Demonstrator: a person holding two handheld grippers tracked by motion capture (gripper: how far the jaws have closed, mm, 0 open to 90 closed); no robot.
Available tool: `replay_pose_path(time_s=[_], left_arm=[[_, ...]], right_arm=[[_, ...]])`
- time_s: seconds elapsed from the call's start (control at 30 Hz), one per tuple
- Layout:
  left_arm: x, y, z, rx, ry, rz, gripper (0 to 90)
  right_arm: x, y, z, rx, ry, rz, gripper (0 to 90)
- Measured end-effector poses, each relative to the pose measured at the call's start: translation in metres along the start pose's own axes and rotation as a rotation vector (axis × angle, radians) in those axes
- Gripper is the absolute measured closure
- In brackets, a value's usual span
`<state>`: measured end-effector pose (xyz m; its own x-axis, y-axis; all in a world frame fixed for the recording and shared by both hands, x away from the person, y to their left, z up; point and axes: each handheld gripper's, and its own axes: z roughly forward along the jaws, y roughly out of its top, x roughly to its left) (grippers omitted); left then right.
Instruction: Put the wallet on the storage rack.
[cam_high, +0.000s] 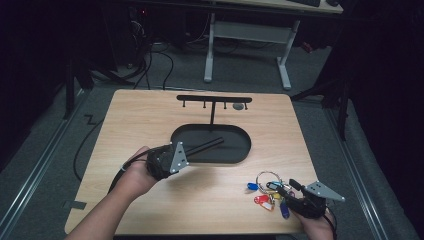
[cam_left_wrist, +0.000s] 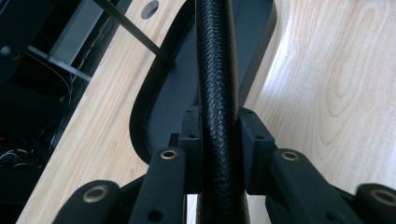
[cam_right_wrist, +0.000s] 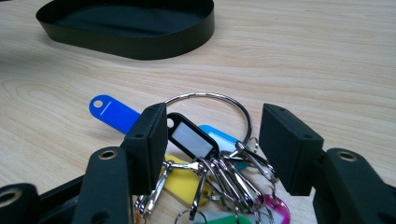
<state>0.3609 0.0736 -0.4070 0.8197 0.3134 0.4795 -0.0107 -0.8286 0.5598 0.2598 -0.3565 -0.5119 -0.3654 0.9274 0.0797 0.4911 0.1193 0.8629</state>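
I am looking down on the pale wooden table (cam_high: 150, 120), and nearest to me, at its near right corner, I am seeing my right gripper (cam_high: 299, 190) lying low over the bunch of coloured plastic key tags on a big steel ring (cam_high: 270, 192). In the right gripper view its jaws are standing wide apart around the cluster of small split rings and clips, with the black tag with a white label (cam_right_wrist: 190, 138) lying between them; they are not touching the bunch as far as I can tell. The long blue tag (cam_right_wrist: 114, 113) is poking out to the left, beyond the left jaw, and the steel ring (cam_right_wrist: 212, 96) is arching just past the jaw tips.

Farther in and to the left, my left hand (cam_high: 137, 172) is holding the left gripper (cam_high: 192, 152) at the near left edge of the black oval metal tray (cam_high: 239, 155). In the left gripper view its jaws are closing tight on a textured black bar (cam_left_wrist: 215, 84) that is running up between them and over the tray.

Beyond that, a thin black post is rising from the tray to a black hook rail (cam_high: 214, 99) near the far edge of the table.
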Motion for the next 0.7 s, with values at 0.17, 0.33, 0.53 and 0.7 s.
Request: replay_pose_path(time_s=[0.17,0.33,0.53,0.7], left_arm=[[0.002,0.006,0.012,0.005,-0.003,0.052,74.3],[0.006,0.012,0.026,0.011,-0.012,0.08,74.3],[0.012,0.018,0.039,0.004,-0.021,0.1,74.3],[0.018,0.024,0.047,0.0,-0.013,0.115,74.3]], right_arm=[[-0.003,-0.004,-0.007,0.001,-0.015,0.008,42.5],[-0.005,-0.009,-0.015,0.001,-0.031,0.011,42.5],[-0.007,-0.013,-0.019,0.002,-0.042,0.018,42.5],[-0.008,-0.014,-0.022,0.004,-0.047,0.021,42.5]])
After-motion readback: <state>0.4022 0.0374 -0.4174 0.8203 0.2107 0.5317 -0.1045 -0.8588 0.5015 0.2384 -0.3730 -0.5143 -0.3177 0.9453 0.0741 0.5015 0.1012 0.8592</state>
